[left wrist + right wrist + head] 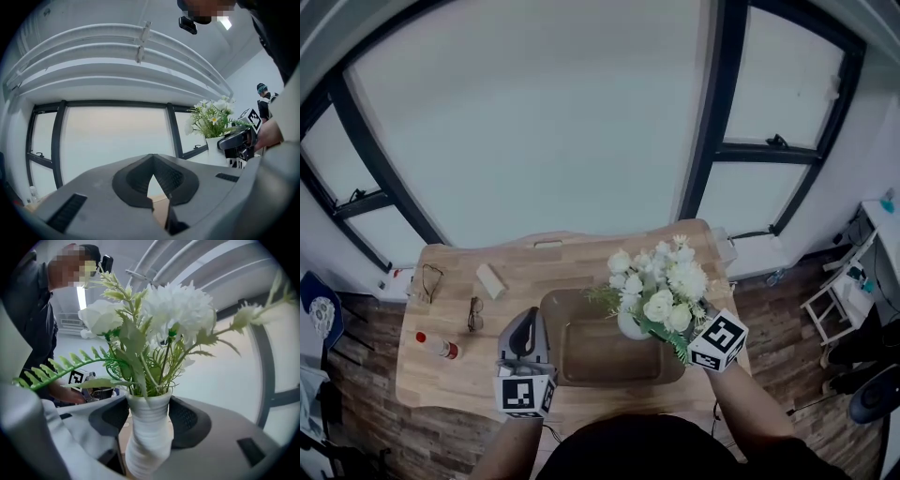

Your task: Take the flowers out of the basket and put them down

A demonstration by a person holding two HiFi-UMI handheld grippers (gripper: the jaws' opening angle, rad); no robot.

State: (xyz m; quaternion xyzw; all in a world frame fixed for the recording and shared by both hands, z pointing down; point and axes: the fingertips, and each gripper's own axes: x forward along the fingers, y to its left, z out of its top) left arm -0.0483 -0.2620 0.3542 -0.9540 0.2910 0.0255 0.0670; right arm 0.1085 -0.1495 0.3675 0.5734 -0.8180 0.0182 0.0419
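Head view, wooden table (441,380): brown basket (581,356) at centre; flowers (661,281) in white vase (149,437) held upright over its right end, long axis vertical, blooms up. Right gripper (147,404) clamped on vase neck; left gripper (152,159) closed, empty. Risk, judged: top-heavy bunch pivots in pads; fronds snag basket rim.

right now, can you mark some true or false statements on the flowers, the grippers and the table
The right gripper grips the white vase. True.
The left gripper holds the bottle. False: its jaws are together on nothing; the bottle lies on the table.
The flowers are white. True.
The bottle lies right of the basket. False: it lies left of it.
Glasses lie on the table. True.
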